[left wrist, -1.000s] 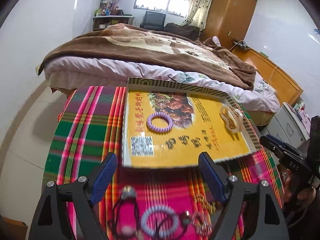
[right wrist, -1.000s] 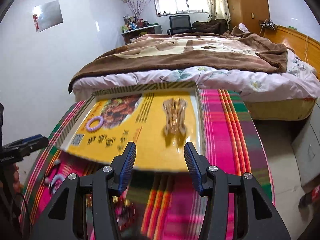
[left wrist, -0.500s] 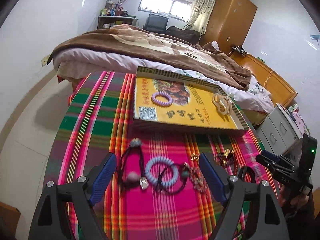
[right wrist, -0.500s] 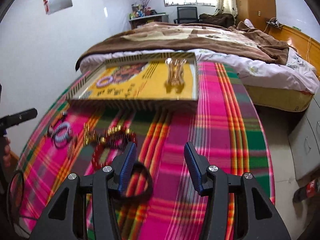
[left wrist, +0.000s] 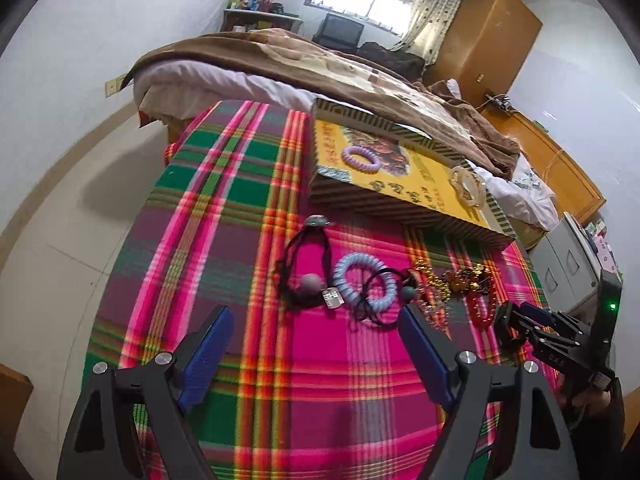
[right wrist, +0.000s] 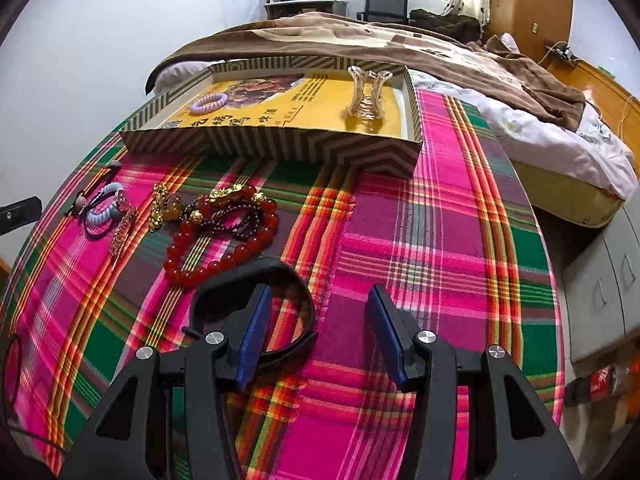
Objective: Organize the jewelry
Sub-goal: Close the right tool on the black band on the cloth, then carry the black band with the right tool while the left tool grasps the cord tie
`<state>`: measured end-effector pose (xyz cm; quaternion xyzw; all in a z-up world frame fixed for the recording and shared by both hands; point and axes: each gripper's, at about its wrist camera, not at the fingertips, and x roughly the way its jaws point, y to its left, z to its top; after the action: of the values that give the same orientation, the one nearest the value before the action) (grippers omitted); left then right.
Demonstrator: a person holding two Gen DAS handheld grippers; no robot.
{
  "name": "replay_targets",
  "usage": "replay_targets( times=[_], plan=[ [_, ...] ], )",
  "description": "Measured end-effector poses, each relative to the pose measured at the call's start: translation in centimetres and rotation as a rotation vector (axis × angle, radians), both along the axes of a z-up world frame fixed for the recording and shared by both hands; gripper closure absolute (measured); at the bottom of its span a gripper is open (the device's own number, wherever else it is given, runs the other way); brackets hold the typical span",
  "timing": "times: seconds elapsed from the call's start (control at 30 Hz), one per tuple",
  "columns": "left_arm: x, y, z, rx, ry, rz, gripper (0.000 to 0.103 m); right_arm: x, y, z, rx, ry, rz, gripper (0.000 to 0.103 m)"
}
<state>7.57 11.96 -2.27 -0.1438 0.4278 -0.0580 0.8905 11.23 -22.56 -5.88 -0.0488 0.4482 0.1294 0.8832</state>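
So we've got the yellow box lid [right wrist: 256, 136] sitting upper middle of the right wrist view, basically our tray, and it already has a purple coil bracelet [right wrist: 209, 102] and a clear claw clip [right wrist: 369, 94] in it, so that looks like where sorted stuff goes. The rest is strung out in a row on the plaid cloth [right wrist: 440, 240] just below it: red bead bracelet [right wrist: 224, 248], gold charms [right wrist: 160, 204], blue coil tie [left wrist: 365, 282] tangled with black cords [left wrist: 304, 264]. Right gripper [right wrist: 318, 328] hangs lower centre, fingers spread and empty, left finger over a black band [right wrist: 280, 280], probably the nearest pick. Left gripper [left wrist: 316, 344] has its fingers spread wide, holding nothing, lined up under the blue tie.
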Motion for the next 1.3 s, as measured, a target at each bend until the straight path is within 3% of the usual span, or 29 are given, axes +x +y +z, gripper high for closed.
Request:
replay_targets(
  times=[0.1, 0.17, 0.33, 0.67, 1.0, 1.17, 1.3],
  plan=[
    [-0.1, 0.4, -0.1, -0.001, 0.002, 0.011, 0.019, -0.2, -0.1, -0.1, 0.001, -0.006, -0.006, 0.055],
    [-0.1, 0.6, -0.3, -0.002, 0.006, 0.016, 0.019, -0.2, 0.0, 0.0, 0.0, -0.013, -0.011, 0.075],
    [0.4, 0.8, -0.8, 0.002, 0.019, 0.023, 0.019, -0.4, 0.0, 0.1, 0.039, -0.014, -0.005, 0.095],
    [3.2, 1.7, -1.3, 0.058, 0.042, 0.053, 0.019, -0.7, -3.0, 1.4, 0.134, -0.057, -0.128, 0.096],
    [8.3, -0.7, -1.5, 0.159, 0.042, -0.006, 0.019, -0.2, -3.7, 1.5, 0.169, -0.062, -0.167, 0.096],
    [9.9, -1.7, -2.5, 0.169, 0.058, -0.018, 0.02, 0.0, -4.1, 1.6, 0.172, -0.063, -0.168, 0.096],
    [10.7, -2.3, -3.0, 0.214, 0.06, -0.015, 0.033, 0.3, -4.0, 1.7, 0.183, -0.067, -0.165, 0.096]
  ],
)
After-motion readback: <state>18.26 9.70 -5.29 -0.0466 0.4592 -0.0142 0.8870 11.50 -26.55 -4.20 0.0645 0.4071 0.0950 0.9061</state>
